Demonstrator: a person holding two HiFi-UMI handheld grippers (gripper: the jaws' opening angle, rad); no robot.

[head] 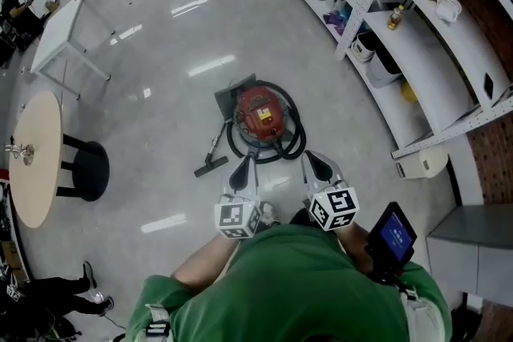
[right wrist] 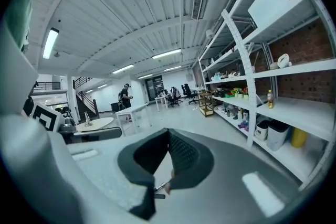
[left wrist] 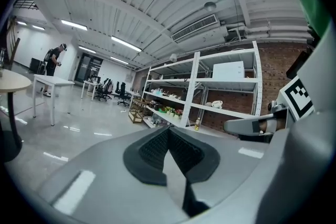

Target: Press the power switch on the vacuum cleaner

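The red vacuum cleaner (head: pixel 260 113) stands on the grey floor ahead of me, with its black hose (head: pixel 295 142) coiled round it and its floor nozzle (head: pixel 210 166) lying to the left. My left gripper (head: pixel 242 171) and right gripper (head: pixel 320 166) are held side by side close to my body, short of the vacuum and above the floor. Both are shut with nothing between the jaws. In the left gripper view my left gripper (left wrist: pixel 168 129) looks level across the room, as does my right gripper (right wrist: pixel 168 131) in its own view. Neither gripper view shows the vacuum.
White shelving (head: pixel 417 52) with bins and bottles runs along the right. A round wooden table (head: pixel 36 156) and a black stool (head: pixel 88 170) stand at the left, a white table (head: pixel 60 28) farther back. A small screen (head: pixel 394 235) sits by my right arm.
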